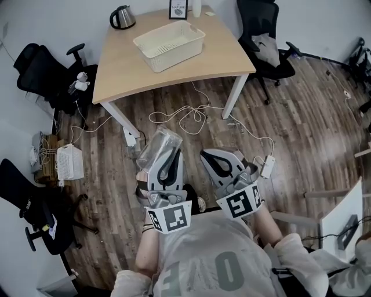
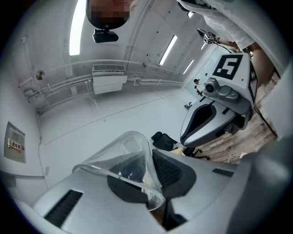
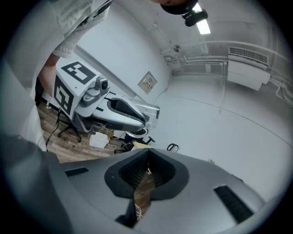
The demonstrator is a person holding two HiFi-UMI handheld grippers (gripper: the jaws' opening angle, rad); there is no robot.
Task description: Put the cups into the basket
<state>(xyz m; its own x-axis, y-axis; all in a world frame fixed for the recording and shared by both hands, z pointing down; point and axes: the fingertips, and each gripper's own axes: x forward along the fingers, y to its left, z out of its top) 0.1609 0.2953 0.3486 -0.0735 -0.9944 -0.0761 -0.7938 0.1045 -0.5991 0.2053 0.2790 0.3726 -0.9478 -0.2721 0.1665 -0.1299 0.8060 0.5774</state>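
Closest in, at the bottom of the head view, is the person's grey printed shirt (image 1: pixel 203 255), and just ahead of it both tools are held out over the brown wood-plank floor (image 1: pixel 301 122). Left tool (image 1: pixel 164 152) first: it's clamped on a clear plastic cup (image 1: pixel 157 145). Its own view shows this plainly, with the thin wall nipped between the two dark pads, the rim nearest the camera and the base pointing away. The cup sits tilted at the tip of that tool, up in the air above the floor and well apart from where it belongs. Over to the right tool (image 1: pixel 225 164), just beside its partner: jaws drawn together, nothing between them, only a narrow slit with floorboards showing through. Now look up the frame: the cream perforated plastic basket (image 1: pixel 169 44) sits on the light wooden surface (image 1: pixel 223 58), angled a little, towards the far half. Behind it at the far edge stand a dark metal kettle (image 1: pixel 122 17) and a small black-framed picture (image 1: pixel 178 8). A black office chair (image 1: pixel 268 43) is parked at the right of the surface, another black office chair (image 1: pixel 40 75) at the left, and loose white cables (image 1: pixel 188 116) trail across the floor between the surface's white legs.
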